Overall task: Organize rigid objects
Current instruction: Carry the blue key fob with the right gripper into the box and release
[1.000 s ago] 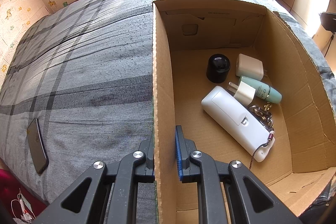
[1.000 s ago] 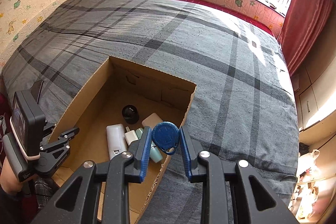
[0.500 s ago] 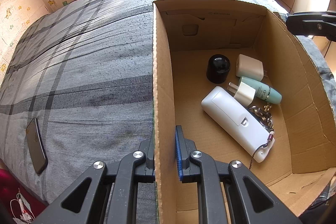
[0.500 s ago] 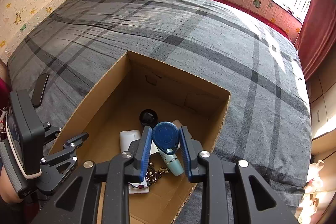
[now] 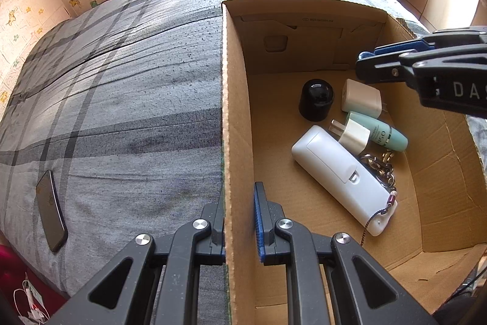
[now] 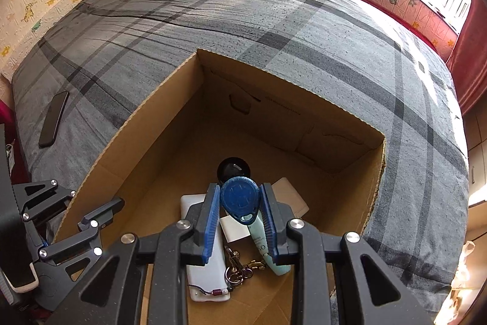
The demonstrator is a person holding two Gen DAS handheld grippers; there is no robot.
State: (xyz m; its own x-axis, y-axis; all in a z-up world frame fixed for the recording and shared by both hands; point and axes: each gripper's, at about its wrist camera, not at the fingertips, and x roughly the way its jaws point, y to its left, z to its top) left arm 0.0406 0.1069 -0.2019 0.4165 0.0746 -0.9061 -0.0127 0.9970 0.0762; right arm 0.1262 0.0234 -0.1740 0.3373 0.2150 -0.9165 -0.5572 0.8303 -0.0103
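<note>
An open cardboard box [image 5: 237, 118] [image 6: 146, 118] sits on a grey plaid bed. My left gripper [image 5: 239, 212] is shut on the box's left wall; it also shows at lower left in the right wrist view, left gripper [image 6: 76, 221]. My right gripper [image 6: 240, 203] is shut on a blue teardrop key fob [image 6: 240, 198] and hangs over the box interior. In the left wrist view the right gripper [image 5: 365, 63] reaches in from the right. On the box floor lie a black cap [image 5: 316, 99], a white remote [image 5: 341, 175], two white chargers [image 5: 360, 98], a teal tube [image 5: 380, 131] and a keyring [image 5: 380, 166].
A dark phone [image 5: 50, 212] [image 6: 54, 118] lies on the bedspread left of the box. The bed [image 6: 274, 20] stretches back to a patterned wall and a window. A red curtain [image 6: 468, 57] hangs at the right.
My right gripper, still holding the blue fob, has come down and moved in over the box; it now shows at the right of the left wrist view. The left gripper has kept still.
</note>
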